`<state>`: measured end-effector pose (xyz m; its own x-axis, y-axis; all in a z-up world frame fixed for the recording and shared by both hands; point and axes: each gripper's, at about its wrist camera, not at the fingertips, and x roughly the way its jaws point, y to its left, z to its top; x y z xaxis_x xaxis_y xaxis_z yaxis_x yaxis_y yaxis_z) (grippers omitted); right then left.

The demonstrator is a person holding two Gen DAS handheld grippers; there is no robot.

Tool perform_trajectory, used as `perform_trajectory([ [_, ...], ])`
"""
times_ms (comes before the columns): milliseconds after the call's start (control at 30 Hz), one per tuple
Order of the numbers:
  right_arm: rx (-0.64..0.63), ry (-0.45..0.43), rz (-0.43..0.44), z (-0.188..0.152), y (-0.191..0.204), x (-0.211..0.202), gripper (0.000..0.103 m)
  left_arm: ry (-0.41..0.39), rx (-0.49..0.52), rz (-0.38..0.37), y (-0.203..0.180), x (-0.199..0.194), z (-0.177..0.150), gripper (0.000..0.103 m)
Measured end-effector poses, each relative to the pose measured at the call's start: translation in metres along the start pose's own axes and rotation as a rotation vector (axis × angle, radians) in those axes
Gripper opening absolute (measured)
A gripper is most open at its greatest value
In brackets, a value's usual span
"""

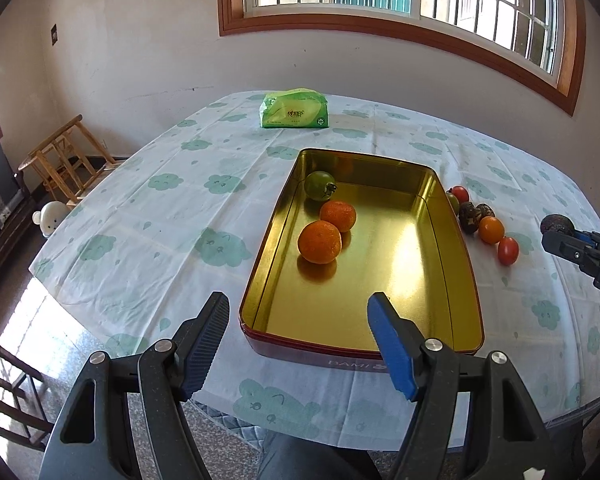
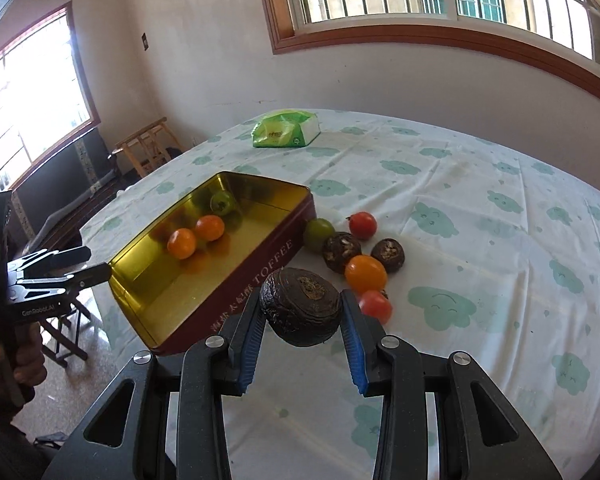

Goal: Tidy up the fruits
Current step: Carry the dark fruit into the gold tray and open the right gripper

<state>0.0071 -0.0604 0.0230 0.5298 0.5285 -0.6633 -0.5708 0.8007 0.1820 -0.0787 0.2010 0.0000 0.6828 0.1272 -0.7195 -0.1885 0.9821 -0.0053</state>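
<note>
While a dark brown round fruit (image 2: 300,308) is gripped in the right gripper (image 2: 302,316) jaws above the counter (image 2: 480,240), the left gripper (image 1: 300,332) jaws are held open before the tin (image 1: 440,248).

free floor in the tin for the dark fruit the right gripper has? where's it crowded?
Right gripper holds the dark fruit. The tin is bare along its right wall and near end. Its far-left side is crowded: green tomato and two oranges. Outside the right wall, loose fruit clusters on the cloth. Left gripper, open, hangs over the near rim.
</note>
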Motion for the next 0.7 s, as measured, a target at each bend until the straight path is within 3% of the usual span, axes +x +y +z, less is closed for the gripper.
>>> perform_trajectory([
  [300,-0.096,0.099,0.154,0.026,0.078,0.06,0.038,-0.027,0.0,0.057,0.019,-0.011,0.0,0.07],
  [533,-0.153,0.214,0.192,0.029,0.12,0.116,0.038,-0.04,0.0,0.086,0.031,-0.013,-0.001,0.071],
  [700,-0.172,0.275,0.188,0.03,0.137,0.141,0.038,-0.044,-0.001,0.116,0.042,-0.013,-0.003,0.077],
])
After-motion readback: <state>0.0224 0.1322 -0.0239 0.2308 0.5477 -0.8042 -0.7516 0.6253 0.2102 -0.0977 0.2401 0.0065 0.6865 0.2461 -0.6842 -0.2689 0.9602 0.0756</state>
